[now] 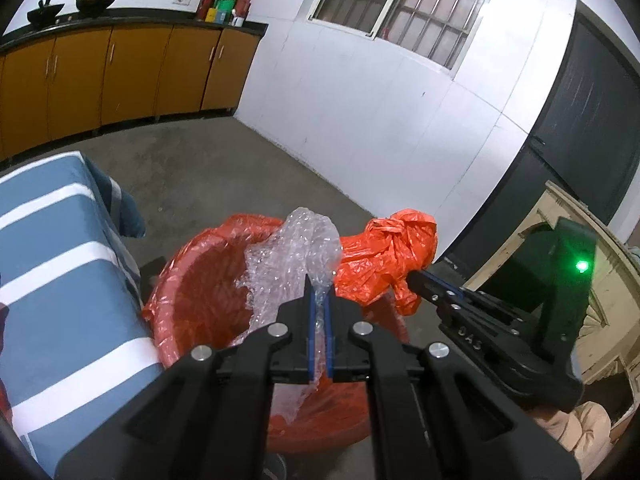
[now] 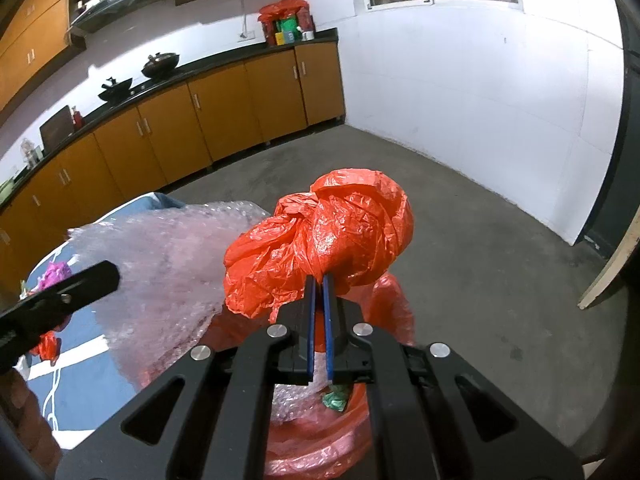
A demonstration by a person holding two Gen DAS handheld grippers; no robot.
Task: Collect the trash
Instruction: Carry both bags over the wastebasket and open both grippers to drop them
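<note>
Over the bin (image 1: pixel 192 280), lined with an orange bag, two pieces of trash hang in the air. Bubble wrap (image 1: pixel 296 248) is clamped in the left tongs (image 1: pixel 319 292), its loose end trailing down into the bin. Crumpled orange plastic bag (image 2: pixel 320 240) is clamped in the right tongs (image 2: pixel 319 284), just beside the wrap. Bin stands on the concrete floor (image 2: pixel 480 260), against a table (image 1: pixel 60 280) with a blue-and-white striped cover.

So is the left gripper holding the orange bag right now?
No, the left gripper is shut on the bubble wrap; the orange bag is pinched in the right gripper.
</note>
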